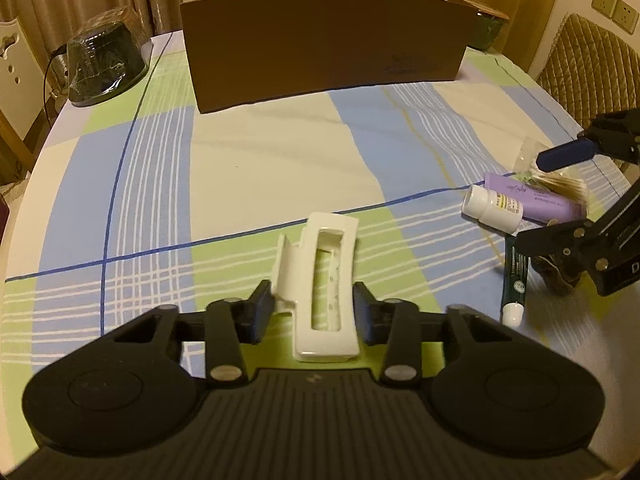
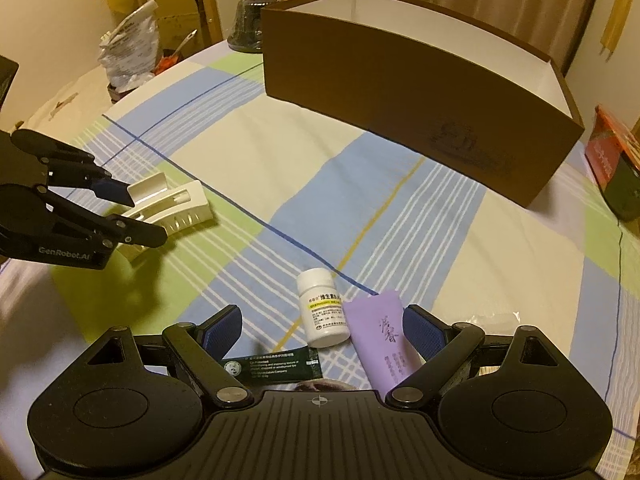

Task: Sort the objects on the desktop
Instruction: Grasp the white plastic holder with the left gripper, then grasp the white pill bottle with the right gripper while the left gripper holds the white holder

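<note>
My left gripper [image 1: 314, 308] has its fingers on both sides of a white plastic clip [image 1: 324, 280] that lies on the checked tablecloth; the pads touch or nearly touch it. The clip also shows in the right wrist view [image 2: 172, 204], with the left gripper [image 2: 146, 216] around it. My right gripper [image 2: 324, 330] is open over a white pill bottle [image 2: 324, 308], a purple tube [image 2: 384, 336] and a dark green tube [image 2: 276, 366], holding nothing. These items also show in the left wrist view: bottle [image 1: 492, 206], purple tube [image 1: 536, 198], green tube [image 1: 514, 276].
A large brown open box [image 1: 320, 52] with a white inside stands at the back of the table; it also shows in the right wrist view [image 2: 420, 92]. A wrapped dark object [image 1: 104, 64] sits back left. An orange-black box [image 2: 616, 160] lies at the right. A chair [image 1: 592, 64] stands beyond the table.
</note>
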{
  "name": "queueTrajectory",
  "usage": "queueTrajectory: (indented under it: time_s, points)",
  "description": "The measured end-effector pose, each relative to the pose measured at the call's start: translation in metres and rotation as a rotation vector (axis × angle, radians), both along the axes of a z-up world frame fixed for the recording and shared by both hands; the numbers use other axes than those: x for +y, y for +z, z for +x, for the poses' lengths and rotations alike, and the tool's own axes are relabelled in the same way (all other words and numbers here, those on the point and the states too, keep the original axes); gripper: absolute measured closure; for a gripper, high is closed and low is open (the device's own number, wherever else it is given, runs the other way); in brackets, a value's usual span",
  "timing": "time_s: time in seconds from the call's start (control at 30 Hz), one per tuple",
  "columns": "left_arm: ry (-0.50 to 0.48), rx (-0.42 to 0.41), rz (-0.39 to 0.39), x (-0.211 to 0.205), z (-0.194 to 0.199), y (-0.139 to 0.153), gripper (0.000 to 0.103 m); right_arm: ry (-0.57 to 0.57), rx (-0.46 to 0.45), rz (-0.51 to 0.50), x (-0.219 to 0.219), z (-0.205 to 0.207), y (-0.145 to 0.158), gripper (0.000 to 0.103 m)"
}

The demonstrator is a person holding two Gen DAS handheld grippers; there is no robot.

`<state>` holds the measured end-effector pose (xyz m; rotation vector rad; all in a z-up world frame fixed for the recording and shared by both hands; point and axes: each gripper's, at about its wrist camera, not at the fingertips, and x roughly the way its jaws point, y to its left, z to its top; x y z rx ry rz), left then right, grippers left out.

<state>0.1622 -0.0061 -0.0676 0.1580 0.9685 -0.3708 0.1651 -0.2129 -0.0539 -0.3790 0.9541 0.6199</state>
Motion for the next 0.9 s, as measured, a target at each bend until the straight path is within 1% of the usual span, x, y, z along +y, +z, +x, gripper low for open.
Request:
queueTrajectory:
  time_s: [0.13, 0.17, 0.2, 0.23, 0.4, 0.43, 0.47, 0.5, 0.57, 0.63, 0.9]
  points:
    - [-0.001, 0.0, -0.002, 0.003, 0.001, 0.001, 0.068, 0.028, -0.001, -0.013, 0.006, 0.004, -0.005, 0.013]
    - [0.0, 0.001, -0.003, 0.004, 0.001, 0.001, 0.068, 0.034, 0.003, -0.019, 0.007, 0.005, -0.007, 0.018]
    - [0.002, 0.002, -0.004, 0.005, 0.002, 0.001, 0.068, 0.042, 0.013, -0.026, 0.009, 0.007, -0.01, 0.036]
    - [0.003, 0.002, -0.005, 0.006, 0.002, 0.002, 0.068, 0.047, 0.02, -0.035, 0.01, 0.008, -0.012, 0.04]
    - [0.013, 0.003, -0.01, 0.008, 0.002, 0.003, 0.068, 0.059, 0.023, -0.057, 0.015, 0.011, -0.021, 0.04]
    - [0.015, 0.003, -0.011, 0.008, 0.002, 0.003, 0.068, 0.062, 0.023, -0.064, 0.015, 0.012, -0.023, 0.042]
    - [0.016, 0.003, -0.012, 0.009, 0.002, 0.003, 0.068, 0.064, 0.025, -0.07, 0.016, 0.012, -0.025, 0.047]
    - [0.017, 0.003, -0.013, 0.009, 0.003, 0.003, 0.068, 0.067, 0.028, -0.076, 0.016, 0.012, -0.026, 0.058]
    - [0.019, 0.005, -0.016, 0.009, 0.003, 0.004, 0.068, 0.069, 0.023, -0.086, 0.017, 0.013, -0.027, 0.06]
    - [0.018, 0.006, -0.017, 0.009, 0.003, 0.004, 0.068, 0.062, 0.019, -0.088, 0.017, 0.013, -0.027, 0.077]
    - [0.004, -0.001, -0.011, 0.007, 0.003, 0.008, 0.068, 0.048, 0.007, -0.066, 0.018, 0.01, -0.018, 0.077]
